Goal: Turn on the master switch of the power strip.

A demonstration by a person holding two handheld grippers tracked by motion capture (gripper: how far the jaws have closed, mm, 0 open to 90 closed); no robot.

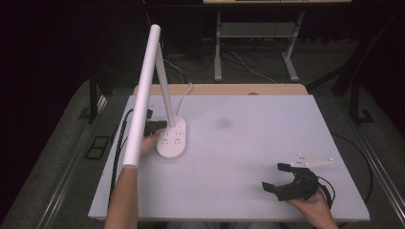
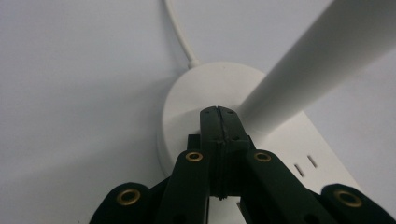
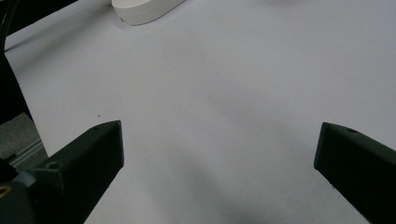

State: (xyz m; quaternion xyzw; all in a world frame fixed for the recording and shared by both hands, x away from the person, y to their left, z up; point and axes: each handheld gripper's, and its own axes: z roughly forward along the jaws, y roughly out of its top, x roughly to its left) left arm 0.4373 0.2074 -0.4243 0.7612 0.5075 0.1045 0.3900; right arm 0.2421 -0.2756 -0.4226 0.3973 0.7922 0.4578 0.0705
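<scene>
A white desk lamp stands on the white table, its long tube head (image 1: 143,90) reaching toward me over its oval base (image 1: 172,138), which carries several socket slots. My left gripper (image 1: 162,124) is at the base's left side, jaws shut together with nothing between them, tips resting on the base (image 2: 205,93) right beside the lamp stem (image 2: 322,60). My right gripper (image 1: 277,176) is held near the table's front right, jaws wide open over bare table. In the right gripper view the fingers (image 3: 88,154) frame empty surface, with the lamp base (image 3: 144,9) far off.
The lamp's white cord (image 1: 184,95) runs from the base to the table's back edge (image 1: 219,89). A black cable (image 1: 119,138) trails along the left edge. Desk legs and loose cables (image 1: 248,62) lie on the floor behind.
</scene>
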